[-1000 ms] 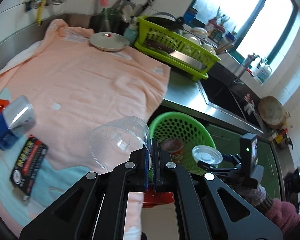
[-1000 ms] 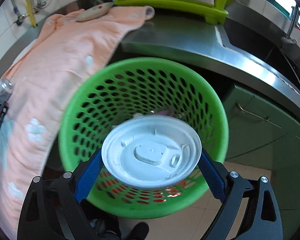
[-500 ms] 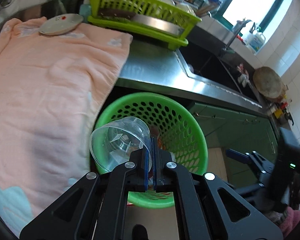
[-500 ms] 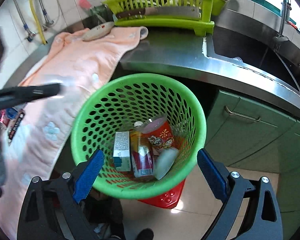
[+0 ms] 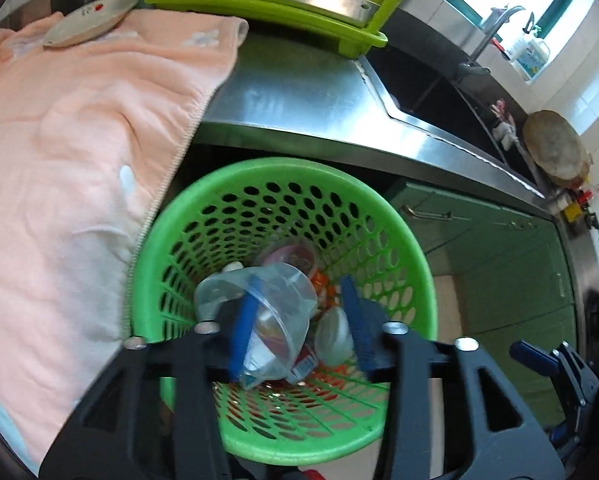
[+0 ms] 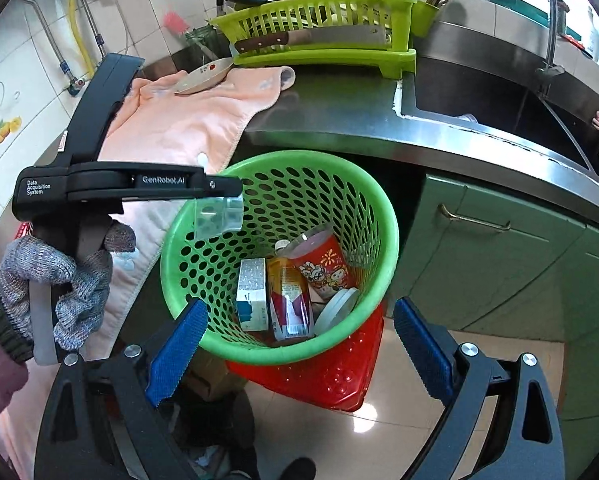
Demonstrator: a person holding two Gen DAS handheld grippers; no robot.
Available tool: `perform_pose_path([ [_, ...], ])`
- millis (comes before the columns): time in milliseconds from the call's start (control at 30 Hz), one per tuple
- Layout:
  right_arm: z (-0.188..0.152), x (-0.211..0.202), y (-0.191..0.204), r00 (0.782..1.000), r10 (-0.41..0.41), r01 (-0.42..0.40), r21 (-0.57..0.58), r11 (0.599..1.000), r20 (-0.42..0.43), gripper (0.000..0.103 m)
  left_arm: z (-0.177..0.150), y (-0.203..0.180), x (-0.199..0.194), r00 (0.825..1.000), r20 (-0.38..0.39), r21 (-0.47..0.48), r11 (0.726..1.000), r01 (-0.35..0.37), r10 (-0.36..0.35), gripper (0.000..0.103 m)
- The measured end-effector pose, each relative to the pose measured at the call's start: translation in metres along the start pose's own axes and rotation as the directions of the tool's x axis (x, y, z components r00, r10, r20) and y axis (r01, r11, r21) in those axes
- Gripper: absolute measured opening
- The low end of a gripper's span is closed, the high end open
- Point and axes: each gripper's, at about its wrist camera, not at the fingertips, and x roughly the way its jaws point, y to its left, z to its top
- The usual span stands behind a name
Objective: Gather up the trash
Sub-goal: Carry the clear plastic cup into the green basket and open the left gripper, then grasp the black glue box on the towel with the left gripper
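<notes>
Left hand-held gripper above green basket, jaws opening – clear cup between fingers, over the basket mouth, blurred; grip on it cannot be told. Right hand-held gripper wide, holding nothing, near basket rim. Inside basket: white lid, red cup, box, can. Basket just beside table edge – pink towel on table.
</notes>
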Motion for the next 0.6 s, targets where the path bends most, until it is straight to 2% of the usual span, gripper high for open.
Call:
perform_pose_path([
  [67,-0.001,0.001,0.001,1.000,0.004,-0.004,0.000,1.000,-0.005,0.091,-0.001,0.001,-0.003,1.000,0.000,-0.001,1.000,0.022,-0.022,0.045],
  [333,0.006,0.001,0.015,1.000,0.016,-0.016,-0.012,1.000,0.012,0.091,-0.016,0.016,-0.040,0.998,0.054,-0.006,1.000,-0.006,0.006,0.045],
  [600,0.017,0.001,0.045,0.998,0.061,-0.060,-0.042,0.997,0.028,0.091,-0.049,0.060,-0.096,0.989,0.113,-0.060,0.994,-0.092,0.099,0.045],
])
